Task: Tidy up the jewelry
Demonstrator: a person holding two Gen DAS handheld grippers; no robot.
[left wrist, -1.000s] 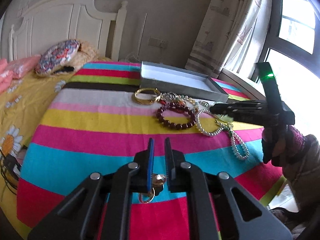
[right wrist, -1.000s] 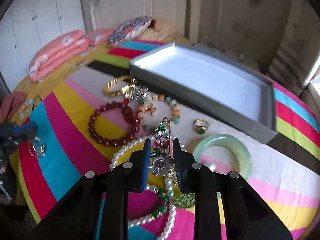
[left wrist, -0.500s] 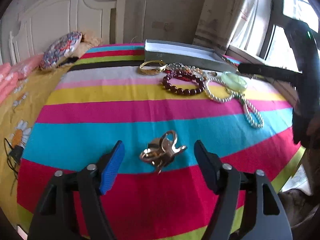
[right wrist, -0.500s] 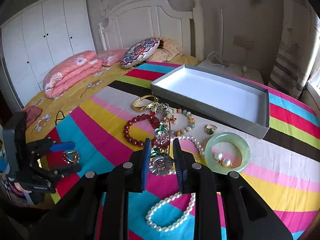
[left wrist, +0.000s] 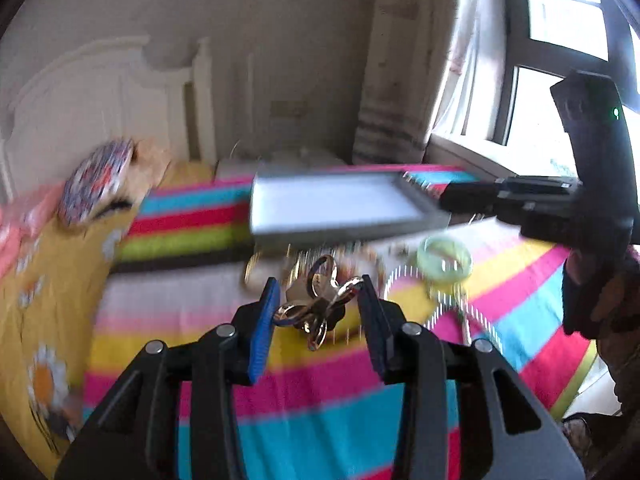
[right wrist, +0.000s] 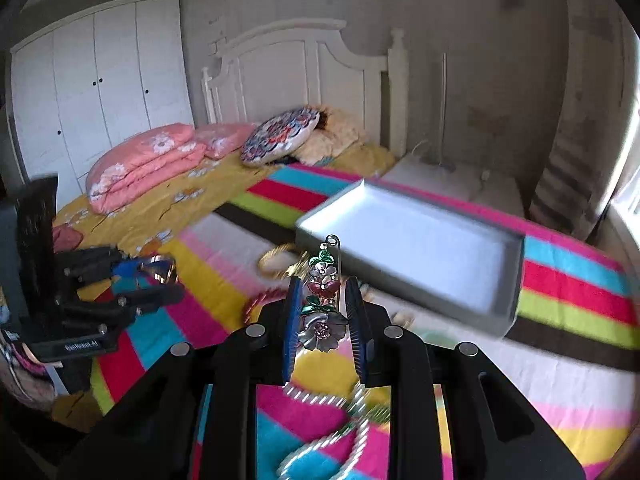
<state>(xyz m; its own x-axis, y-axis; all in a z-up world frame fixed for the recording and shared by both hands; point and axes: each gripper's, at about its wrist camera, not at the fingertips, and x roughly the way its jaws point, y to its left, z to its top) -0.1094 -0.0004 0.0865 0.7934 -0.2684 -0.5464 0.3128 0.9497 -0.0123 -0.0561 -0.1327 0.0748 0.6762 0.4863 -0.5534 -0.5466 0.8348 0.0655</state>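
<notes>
My left gripper (left wrist: 318, 306) is shut on a gold clasp of linked rings (left wrist: 320, 304) and holds it above the striped cloth. It also shows in the right wrist view (right wrist: 154, 276). My right gripper (right wrist: 322, 318) is shut on a flower brooch pin (right wrist: 322, 300) with red and silver blossoms, lifted clear of the cloth. The grey tray (left wrist: 340, 229) with a white floor lies beyond both grippers; it also shows in the right wrist view (right wrist: 460, 300). A green jade bangle (left wrist: 444, 258), a pearl necklace (left wrist: 460, 304) and blurred beads lie in front of the tray.
The jewelry lies on a striped cloth (left wrist: 320, 420) over a bed. Pink quilts (right wrist: 144, 164) and a patterned cushion (right wrist: 280, 136) lie near the white headboard (right wrist: 300, 72). A window (left wrist: 560, 60) is at the right. A white wardrobe (right wrist: 96, 92) stands at the left.
My left gripper closed on the gold clasp, which lay on the cloth between open jaws, and lifted it toward the tray. My right gripper rose with the brooch.
</notes>
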